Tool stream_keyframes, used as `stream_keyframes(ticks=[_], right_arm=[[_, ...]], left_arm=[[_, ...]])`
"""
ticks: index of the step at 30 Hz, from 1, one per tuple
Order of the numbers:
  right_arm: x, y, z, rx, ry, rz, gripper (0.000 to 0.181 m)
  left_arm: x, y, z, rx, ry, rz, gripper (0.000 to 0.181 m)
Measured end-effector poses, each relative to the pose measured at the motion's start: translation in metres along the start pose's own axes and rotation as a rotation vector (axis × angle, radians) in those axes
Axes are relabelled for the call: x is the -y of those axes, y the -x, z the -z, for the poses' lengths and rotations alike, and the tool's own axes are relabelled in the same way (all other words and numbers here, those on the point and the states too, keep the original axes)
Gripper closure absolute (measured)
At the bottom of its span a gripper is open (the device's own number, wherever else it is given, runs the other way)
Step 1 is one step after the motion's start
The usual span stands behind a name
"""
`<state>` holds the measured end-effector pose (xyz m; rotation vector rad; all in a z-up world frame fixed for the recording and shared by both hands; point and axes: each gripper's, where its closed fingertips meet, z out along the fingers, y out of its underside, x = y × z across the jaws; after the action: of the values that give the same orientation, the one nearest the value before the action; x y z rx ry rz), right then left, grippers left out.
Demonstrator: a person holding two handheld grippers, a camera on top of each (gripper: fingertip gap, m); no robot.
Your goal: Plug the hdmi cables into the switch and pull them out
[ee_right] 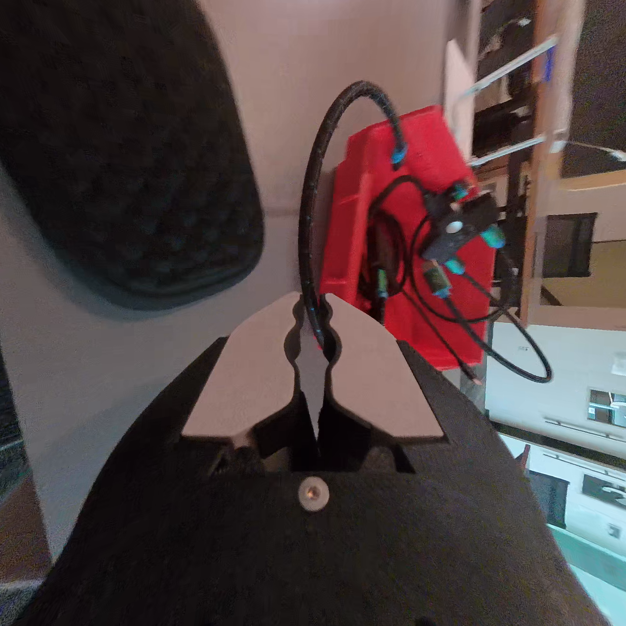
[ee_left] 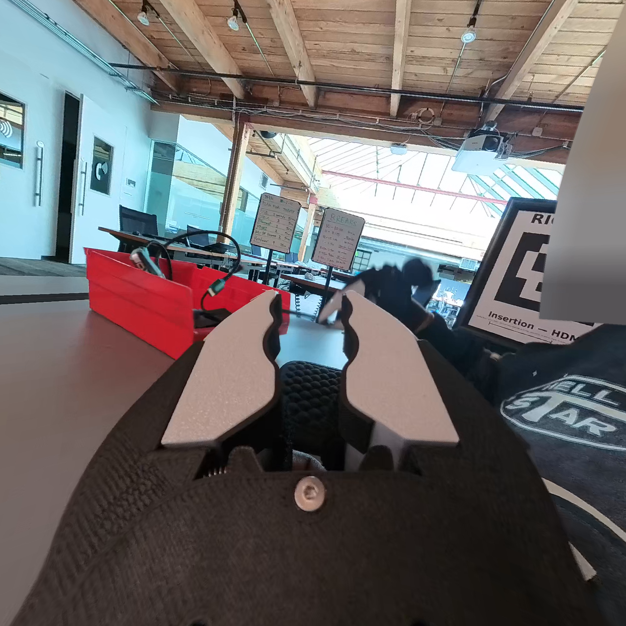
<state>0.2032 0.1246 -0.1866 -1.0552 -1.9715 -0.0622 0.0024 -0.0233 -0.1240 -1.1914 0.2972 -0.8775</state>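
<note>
In the right wrist view my right gripper (ee_right: 313, 299) is shut on a black braided HDMI cable (ee_right: 310, 203). The cable arcs up and over to a free teal plug (ee_right: 399, 154). Behind it a red bin (ee_right: 430, 145) holds the black switch (ee_right: 454, 230) with a white button, and several teal-ended cables (ee_right: 437, 277) lie around it. In the left wrist view my left gripper (ee_left: 311, 298) is open and empty, low over the table. The red bin (ee_left: 135, 298) is to its front left, with a cable loop and teal plug (ee_left: 216, 288) above it. The right gripper (ee_left: 382, 291) shows blurred ahead.
A black textured pad lies on the grey table (ee_left: 67, 355), under my left gripper (ee_left: 310, 389) and at the left of the right wrist view (ee_right: 128, 152). A framed sign with a black-and-white marker (ee_left: 515, 271) stands at the right. A person's dark shirt (ee_left: 559, 423) is close on the right.
</note>
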Motion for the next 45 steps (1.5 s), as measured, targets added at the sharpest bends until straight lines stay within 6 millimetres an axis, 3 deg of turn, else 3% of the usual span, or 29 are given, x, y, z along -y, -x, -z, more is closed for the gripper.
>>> stream_keyframes(ticks=[3, 7, 10, 13, 16, 18, 22, 24, 26, 29, 32, 34, 37, 39, 42, 45], right_arm=[[0.008, -0.073, 0.021, -0.174, -0.058, -0.107, 0.174], [0.001, -0.151, 0.016, -0.210, -0.039, -0.315, 0.173], [-0.017, -0.204, -0.006, -0.215, 0.056, -0.493, 0.173], [-0.043, -0.248, -0.039, -0.228, 0.179, -0.621, 0.172], [-0.075, -0.268, -0.080, -0.211, 0.374, -0.633, 0.173], [-0.091, -0.270, -0.108, -0.190, 0.462, -0.622, 0.173], [-0.110, -0.253, -0.149, -0.119, 0.516, -0.615, 0.171], [-0.118, -0.243, -0.164, -0.116, 0.524, -0.597, 0.170], [-0.123, -0.213, -0.179, 0.003, 0.529, -0.621, 0.172], [-0.130, -0.203, -0.186, -0.036, 0.512, -0.617, 0.167], [-0.110, -0.207, -0.172, -0.048, 0.361, -0.765, 0.131], [-0.096, -0.216, -0.149, -0.088, 0.271, -0.838, 0.109], [-0.088, -0.224, -0.096, -0.235, 0.192, -0.939, 0.099], [-0.089, -0.220, -0.058, -0.348, 0.142, -1.063, 0.104], [-0.090, -0.188, -0.031, -0.303, 0.138, -1.188, 0.107], [-0.110, -0.140, -0.039, -0.162, 0.298, -1.228, 0.100]], left_arm=[[0.001, -0.001, 0.001, 0.000, -0.007, -0.008, 0.148], [0.001, -0.001, 0.001, 0.000, -0.008, -0.010, 0.148], [0.002, -0.001, 0.001, 0.001, -0.011, -0.010, 0.148], [0.002, -0.001, 0.001, 0.001, -0.013, -0.010, 0.148], [0.002, -0.001, 0.001, 0.000, -0.014, -0.015, 0.148], [0.003, -0.002, 0.002, 0.002, -0.021, -0.018, 0.148], [0.004, -0.001, 0.003, 0.003, -0.029, -0.012, 0.148], [0.004, -0.001, 0.002, 0.002, -0.026, -0.009, 0.148], [0.003, -0.001, 0.002, 0.001, -0.026, -0.014, 0.148], [0.003, -0.001, 0.003, 0.003, -0.027, -0.016, 0.148], [0.003, 0.000, 0.002, 0.004, -0.022, -0.003, 0.148], [0.003, 0.000, 0.002, 0.003, -0.020, -0.002, 0.148], [0.003, -0.001, 0.003, 0.004, -0.025, -0.011, 0.148], [0.004, -0.001, 0.003, 0.006, -0.029, -0.015, 0.148], [0.004, -0.002, 0.003, 0.003, -0.028, -0.020, 0.148], [0.003, -0.002, 0.003, 0.001, -0.025, -0.023, 0.148]])
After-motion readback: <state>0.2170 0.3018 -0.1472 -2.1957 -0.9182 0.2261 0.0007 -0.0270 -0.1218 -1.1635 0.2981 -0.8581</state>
